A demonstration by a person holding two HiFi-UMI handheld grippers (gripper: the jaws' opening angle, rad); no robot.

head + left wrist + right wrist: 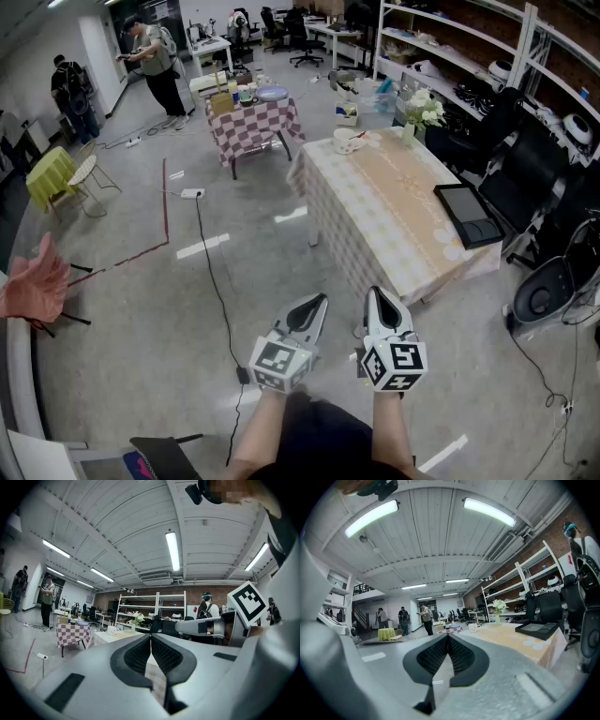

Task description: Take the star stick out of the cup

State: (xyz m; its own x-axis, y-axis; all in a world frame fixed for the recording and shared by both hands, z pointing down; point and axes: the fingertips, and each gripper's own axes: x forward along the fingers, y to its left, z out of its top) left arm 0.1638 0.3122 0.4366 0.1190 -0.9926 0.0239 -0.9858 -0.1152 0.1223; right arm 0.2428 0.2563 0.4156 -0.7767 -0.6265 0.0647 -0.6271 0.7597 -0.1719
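Workshop floor (141, 309), long clothed tabletop (394, 211) ahead. The cup (349, 142) sits at its far end near the flowers (422, 111); the stick is too small to see. My left gripper (317, 302) and right gripper (376, 294) are well short of the cup, fingers closed together, empty.

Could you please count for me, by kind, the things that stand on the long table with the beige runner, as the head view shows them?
white cup: 1
vase of white flowers: 1
black tray: 1
Total: 3
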